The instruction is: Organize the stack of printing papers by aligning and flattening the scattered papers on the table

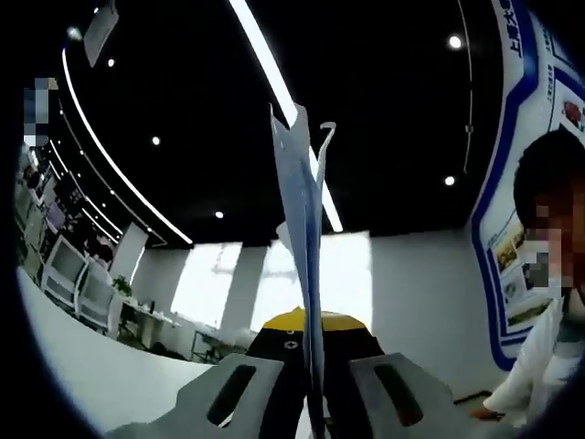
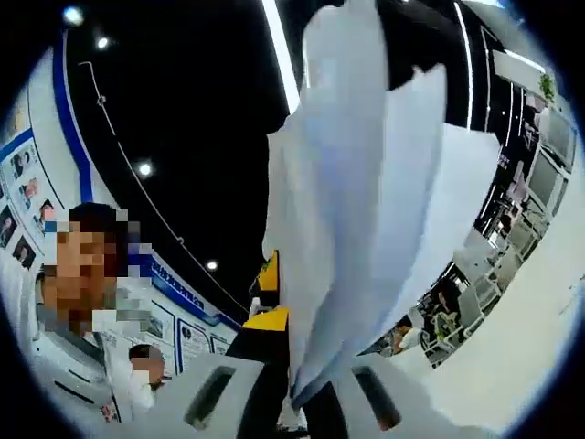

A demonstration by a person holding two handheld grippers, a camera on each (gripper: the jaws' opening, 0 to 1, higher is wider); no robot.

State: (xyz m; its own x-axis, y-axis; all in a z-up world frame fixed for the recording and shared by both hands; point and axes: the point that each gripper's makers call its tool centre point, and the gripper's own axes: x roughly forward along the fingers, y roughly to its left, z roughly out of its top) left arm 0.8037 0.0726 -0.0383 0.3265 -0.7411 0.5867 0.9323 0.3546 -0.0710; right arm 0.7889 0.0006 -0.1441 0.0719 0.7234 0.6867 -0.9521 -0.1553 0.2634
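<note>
Both views point up at the dark ceiling. The stack of white printing papers (image 1: pixel 303 238) stands edge-on as a thin sheet line rising from between my left gripper's (image 1: pixel 315 380) jaws, which are shut on it. In the right gripper view the same papers (image 2: pixel 366 201) fan out wide and uneven, with corners out of line at the top. They are pinched at their lower edge by my right gripper (image 2: pixel 302 389), also shut. Behind the sheets, a yellow and black part of the other gripper (image 1: pixel 338 322) (image 2: pixel 265 320) shows in each view.
A person in a white coat (image 1: pixel 548 347) (image 2: pixel 82 302) stands close by, a hand near the lower edge. A second person (image 2: pixel 146 366) is further back. Desks with monitors (image 1: pixel 73 274) (image 2: pixel 521 219) line one side, and a blue-framed poster wall (image 1: pixel 512 247) the other. A white surface (image 1: pixel 82 375) curves below.
</note>
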